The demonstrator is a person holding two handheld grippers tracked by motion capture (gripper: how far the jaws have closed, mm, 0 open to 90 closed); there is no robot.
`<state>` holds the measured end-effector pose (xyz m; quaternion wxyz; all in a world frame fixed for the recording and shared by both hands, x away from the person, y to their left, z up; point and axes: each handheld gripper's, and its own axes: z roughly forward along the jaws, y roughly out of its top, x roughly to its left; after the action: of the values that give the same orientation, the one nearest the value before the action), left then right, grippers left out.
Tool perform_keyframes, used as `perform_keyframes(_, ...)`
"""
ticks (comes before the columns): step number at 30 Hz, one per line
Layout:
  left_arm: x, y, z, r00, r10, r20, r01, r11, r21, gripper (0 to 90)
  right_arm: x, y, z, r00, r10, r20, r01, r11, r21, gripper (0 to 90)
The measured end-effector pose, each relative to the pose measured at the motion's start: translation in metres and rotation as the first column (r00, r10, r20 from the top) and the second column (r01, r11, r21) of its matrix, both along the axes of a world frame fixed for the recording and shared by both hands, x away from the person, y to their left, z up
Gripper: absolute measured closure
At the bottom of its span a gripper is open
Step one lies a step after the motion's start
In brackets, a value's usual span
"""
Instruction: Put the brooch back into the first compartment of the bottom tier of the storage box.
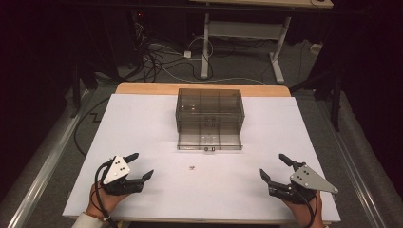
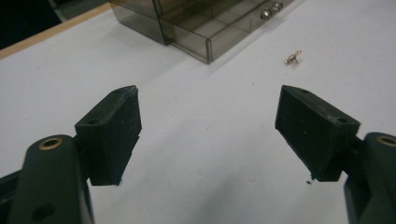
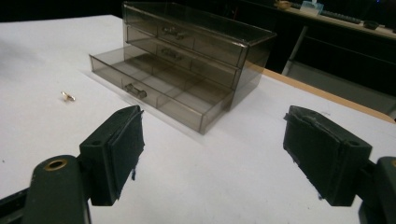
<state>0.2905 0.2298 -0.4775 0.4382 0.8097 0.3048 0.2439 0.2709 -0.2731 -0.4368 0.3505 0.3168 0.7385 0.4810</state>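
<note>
Nearest, two grippers, left gripper and right gripper, both spread wide, holding nothing. Farther, one small metal piece lying between them, well apart from each. Farthest, one clear drawer box, bottom drawer pulled out.

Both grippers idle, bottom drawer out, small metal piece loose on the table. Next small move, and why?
Probably bring the left gripper forward over the small metal piece and lower onto it. It lies alone on the white table, in front of the drawer box, whose bottom drawer stands pulled out. Both sets of jaws are open and hold nothing; the left looks slightly nearer than the right gripper.
</note>
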Motion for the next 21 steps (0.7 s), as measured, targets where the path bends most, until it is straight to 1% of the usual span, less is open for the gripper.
perform_keyframes(4, 0.001, -0.006, -0.002, 0.9997, -0.025, -0.006, 0.025, 0.9991, 0.034, 21.7, 0.002, -0.004, -0.003, 0.9999, -0.008, -0.009, 0.008, 1.0, -0.009, 19.7)
perform_keyframes(9, 0.005, -0.007, -0.006, 0.9985, -0.038, -0.041, 0.039, 0.9986, 0.037, 21.8, 0.005, -0.007, -0.003, 0.9995, -0.029, -0.008, 0.029, 1.0, -0.006, 19.1)
perform_keyframes(10, 0.006, -0.007, -0.006, 0.9982, -0.038, -0.047, 0.04, 0.9983, 0.044, 21.8, 0.006, -0.007, -0.004, 0.9993, -0.034, -0.016, 0.034, 0.999, -0.012, 19.1)
perform_keyframes(11, 0.007, -0.006, -0.007, 0.9977, -0.041, -0.053, 0.043, 0.9982, 0.041, 21.8, 0.007, -0.007, -0.005, 0.9992, -0.038, -0.015, 0.038, 0.999, -0.019, 19.1)
perform_keyframes(14, 0.009, -0.008, -0.008, 0.9964, -0.05, -0.068, 0.053, 0.9976, 0.045, 21.8, 0.008, -0.007, -0.006, 0.9989, -0.038, -0.025, 0.038, 0.999, -0.019, 19.1)
perform_keyframes(16, 0.01, -0.011, -0.008, 0.9944, -0.065, -0.083, 0.069, 0.9966, 0.045, 22.1, 0.01, -0.008, -0.007, 0.9987, -0.045, -0.025, 0.044, 0.999, -0.02, 19.1)
perform_keyframes(19, 0.011, -0.019, -0.008, 0.9909, -0.088, -0.102, 0.096, 0.9931, 0.068, 22.4, 0.012, -0.009, -0.009, 0.9983, -0.047, -0.035, 0.046, 0.999, -0.023, 19.1)
perform_keyframes(20, 0.011, -0.022, -0.008, 0.99, -0.095, -0.104, 0.103, 0.9918, 0.075, 23.2, 0.012, -0.009, -0.011, 0.9978, -0.047, -0.046, 0.046, 0.999, -0.021, 19.1)
perform_keyframes(21, 0.012, -0.025, -0.008, 0.9884, -0.101, -0.113, 0.11, 0.9913, 0.072, 23.2, 0.012, -0.009, -0.011, 0.9978, -0.047, -0.046, 0.046, 0.999, -0.021, 19.1)
